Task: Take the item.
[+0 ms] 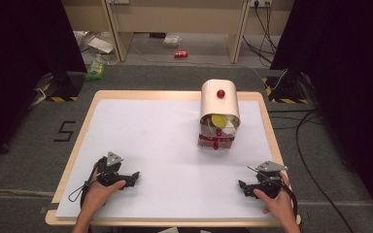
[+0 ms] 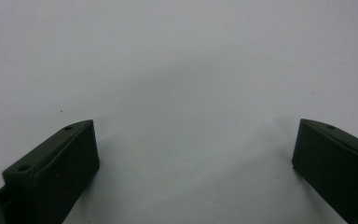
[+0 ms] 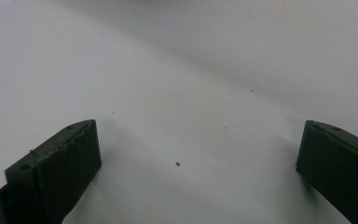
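Observation:
A cream box with a rounded top and a red knob (image 1: 219, 104) stands on the white sheet (image 1: 165, 145) at the back right. Its front flap hangs open, showing a yellow round thing and white pieces inside, and a red band with a red knob below. My left gripper (image 1: 135, 175) rests near the front left of the sheet, jaws wide apart over bare white paper (image 2: 191, 116). My right gripper (image 1: 243, 186) rests near the front right, jaws also wide apart with nothing between them (image 3: 196, 140). Both point toward the middle of the table.
The sheet lies on a wooden table (image 1: 80, 128) with a raised rim. Beyond the table are grey carpet, a red can (image 1: 180, 54) on the floor, wooden desk legs, black curtains at both sides and cables (image 1: 311, 145) at the right.

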Demonstrator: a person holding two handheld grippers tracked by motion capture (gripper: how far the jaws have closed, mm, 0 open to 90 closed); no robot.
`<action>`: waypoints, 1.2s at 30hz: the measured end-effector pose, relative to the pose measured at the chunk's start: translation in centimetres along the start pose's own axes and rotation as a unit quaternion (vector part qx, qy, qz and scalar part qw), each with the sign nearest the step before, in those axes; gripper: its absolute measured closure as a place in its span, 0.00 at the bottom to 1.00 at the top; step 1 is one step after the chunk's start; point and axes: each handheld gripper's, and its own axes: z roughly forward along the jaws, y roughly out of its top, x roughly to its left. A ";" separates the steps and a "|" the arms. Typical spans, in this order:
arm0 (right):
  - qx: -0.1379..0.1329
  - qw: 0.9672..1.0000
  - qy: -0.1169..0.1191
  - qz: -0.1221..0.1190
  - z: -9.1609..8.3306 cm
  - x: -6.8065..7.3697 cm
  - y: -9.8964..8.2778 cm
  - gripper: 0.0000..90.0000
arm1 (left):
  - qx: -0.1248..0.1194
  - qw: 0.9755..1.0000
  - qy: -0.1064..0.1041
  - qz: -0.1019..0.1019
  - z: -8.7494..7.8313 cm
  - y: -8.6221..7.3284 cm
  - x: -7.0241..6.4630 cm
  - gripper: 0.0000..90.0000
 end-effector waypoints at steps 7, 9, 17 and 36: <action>-0.003 1.000 0.001 0.000 -0.1 0.0 0.0 0.01 | 0.000 1.000 0.000 0.000 0.0 0.0 0.0 0.00; -0.005 1.000 0.002 0.002 -0.1 0.0 0.0 0.06 | 0.000 1.000 0.000 0.000 0.0 0.0 0.0 0.00; -0.066 0.998 0.014 -0.014 -1.2 0.4 0.8 0.19 | 0.000 1.000 0.000 0.000 0.0 0.0 0.0 0.00; -0.123 0.991 0.025 -0.051 -3.9 3.1 5.1 0.21 | 0.001 1.000 -0.001 0.000 0.0 0.0 0.0 0.00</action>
